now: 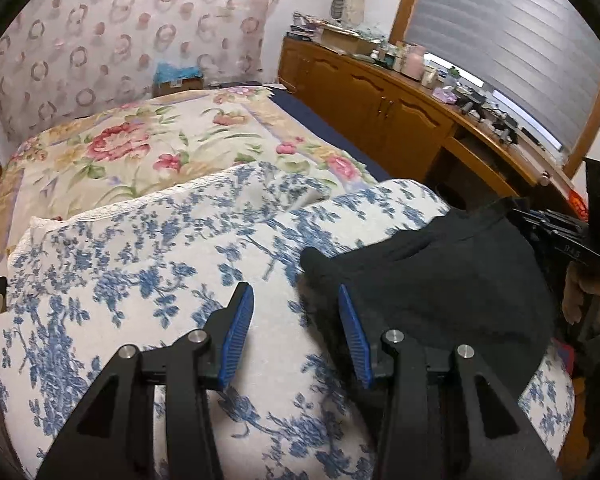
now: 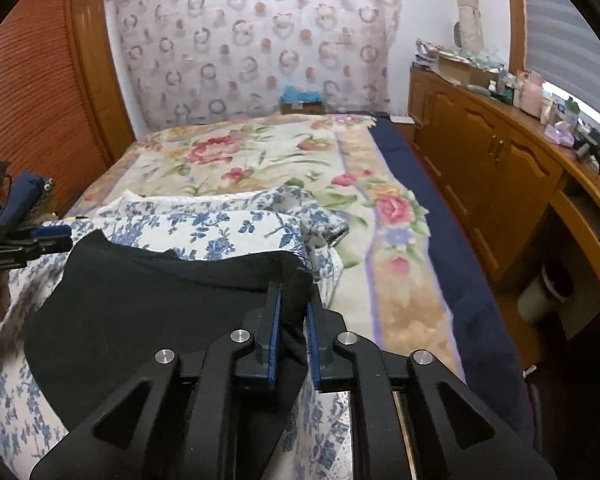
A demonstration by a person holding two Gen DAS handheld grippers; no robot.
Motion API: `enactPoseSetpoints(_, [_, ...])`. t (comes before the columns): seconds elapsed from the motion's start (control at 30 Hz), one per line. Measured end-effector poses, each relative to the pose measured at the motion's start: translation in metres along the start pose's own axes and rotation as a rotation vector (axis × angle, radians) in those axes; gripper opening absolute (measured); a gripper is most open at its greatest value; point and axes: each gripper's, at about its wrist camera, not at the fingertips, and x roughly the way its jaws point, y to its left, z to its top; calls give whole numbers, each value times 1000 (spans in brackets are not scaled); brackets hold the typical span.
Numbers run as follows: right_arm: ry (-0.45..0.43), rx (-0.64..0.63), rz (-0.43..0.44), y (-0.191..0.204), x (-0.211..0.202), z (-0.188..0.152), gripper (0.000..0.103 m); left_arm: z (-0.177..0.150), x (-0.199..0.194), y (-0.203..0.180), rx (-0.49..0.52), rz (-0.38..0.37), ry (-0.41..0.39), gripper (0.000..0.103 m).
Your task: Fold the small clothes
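bed: big one with a floral blanket [image 2: 260, 160] over it, and a blue-and-white floral quilt [image 1: 148, 264] bunched at the near end. That's basically the work surface.

cabinets [image 2: 500, 160]: wooden run down the right wall with a cluttered top, not part of the job.

black garment [image 2: 140, 304]: small dark piece lying mostly flat on the blue-and-white quilt, right at the near end. The far edge looks a bit rumpled, and I can't tell what kind of garment it is.

right gripper [image 2: 294, 320]: jaws pulled in close around the garment's right corner, with cloth bunched between the blue pads. Looks like it's got hold of that corner.

left gripper [image 1: 296, 308]: jaws standing apart, nothing between them. Its right finger is just at the garment's left edge and its left one is over bare quilt.

step: I'd say this is the grab-both-corners bit before the first fold. One side's pinched, the other isn't yet.

next: my guess is the left one has to slide onto that left edge and pinch it. Then both can lift together and lay the cloth over evenly, so it doesn't drag skewed.
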Motion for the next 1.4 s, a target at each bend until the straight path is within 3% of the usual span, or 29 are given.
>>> enactPoseSetpoints(0.07, [3,-6,-11,4,-5,0,43,-2,-2,-4,11,-19,5,43])
enactPoseSetpoints(0.13, [0,3,2,8,-11,-3,57,-5,-1,-10,28,-26,14,44])
enactPoseSetpoints(0.3, [43,14,35,15,-9,-17,75,-13,10,-18,56,-28,58,46])
enactPoseSetpoints(0.57, [147,107,87,10,22,-39,76,-17,22,-16,24,-49,87,47])
enactPoseSetpoints(0.67, [150,99,124,15,25,-40,73,-17,23,-17,18,-53,85,47])
enactPoseSetpoints(0.87, [139,99,116,17,24,-42,69,-17,25,-21,12,-121,85,47])
enactPoseSetpoints(1.0, [125,83,91,21,22,-42,66,-17,26,-25,21,-123,79,45])
enactPoseSetpoints(1.13, [107,52,71,29,18,-40,56,-17,26,-26,20,-124,80,44])
enactPoseSetpoints(1.3, [114,64,98,27,24,-40,55,-18,26,-25,18,-131,78,44])
enactPoseSetpoints(1.4, [115,37,125,31,25,-39,41,-18,26,-25,5,-152,75,37])
